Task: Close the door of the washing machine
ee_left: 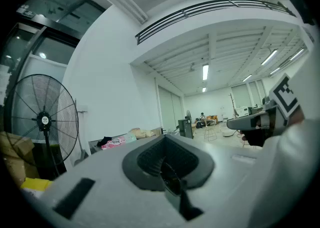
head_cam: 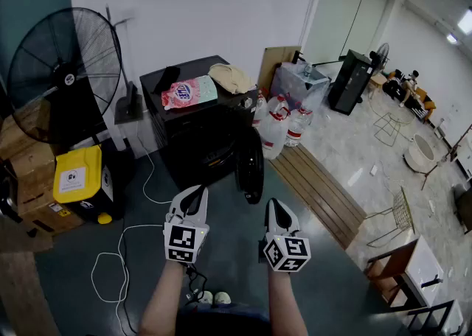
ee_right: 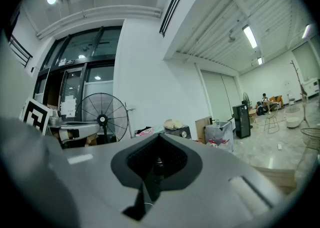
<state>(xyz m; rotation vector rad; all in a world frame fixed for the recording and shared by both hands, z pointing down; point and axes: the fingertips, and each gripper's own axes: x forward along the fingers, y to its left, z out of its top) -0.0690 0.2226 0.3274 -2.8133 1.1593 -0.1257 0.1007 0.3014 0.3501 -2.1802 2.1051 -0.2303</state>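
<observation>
Head view: left claw point(head_cam: 196, 193) and right claw point(head_cam: 272, 205), both pinched together empty, face black washing machine point(head_cam: 193, 135), round dark door point(head_cam: 251, 166) open.

Blk fan point(head_cam: 65, 69), water jugs point(head_cam: 276, 132), yel. bin point(head_cam: 77, 175)

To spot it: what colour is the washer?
Black; the washer shows best in the head view.

Head view: high behind the left gripper point(head_cam: 198, 193) and right gripper point(head_cam: 273, 203), looking steeply down and forward, washing machine point(head_cam: 195, 143) near ahead. Gripper views: level, along own jaws, same heading, low over each gripper's body. Shared across all three: fan point(head_cam: 65, 77), pink bag point(head_cam: 189, 93) on the machine, far hall.
</observation>
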